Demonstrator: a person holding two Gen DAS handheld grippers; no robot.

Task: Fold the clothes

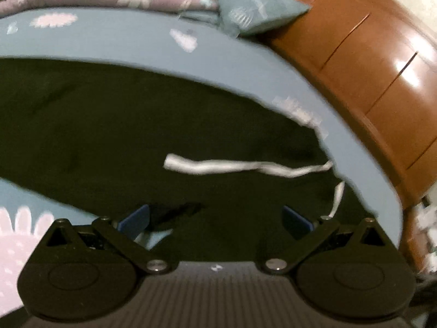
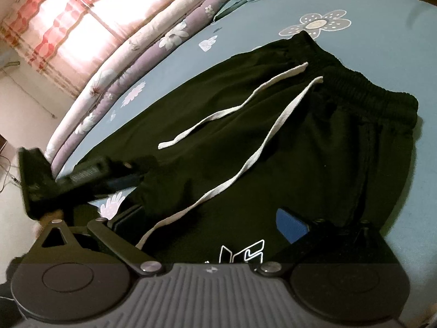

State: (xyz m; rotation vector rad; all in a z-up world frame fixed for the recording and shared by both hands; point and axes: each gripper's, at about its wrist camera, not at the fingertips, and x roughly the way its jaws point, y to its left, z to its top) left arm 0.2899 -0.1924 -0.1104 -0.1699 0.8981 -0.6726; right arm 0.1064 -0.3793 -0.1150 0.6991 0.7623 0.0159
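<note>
Both claws sit low over black shorts (image 2: 273,142) spread on a blue floral bedsheet (image 2: 273,13). Left gripper (image 1: 215,218), at the bottom of its own view, has its 2 blue pads wide apart with dark cloth between them, gripping nothing that can be made out; that frame is blurred. Right gripper (image 2: 207,227) is also spread, its right pad lying on the fabric while its left finger is hidden behind the cloth. Only the right view shows the elastic waistband at upper right, both white drawstrings (image 2: 245,164), a white printed logo cut off by the gripper body, and a curtained window at upper left. Only the left view shows the brown wooden headboard (image 1: 382,82) at upper right.
</note>
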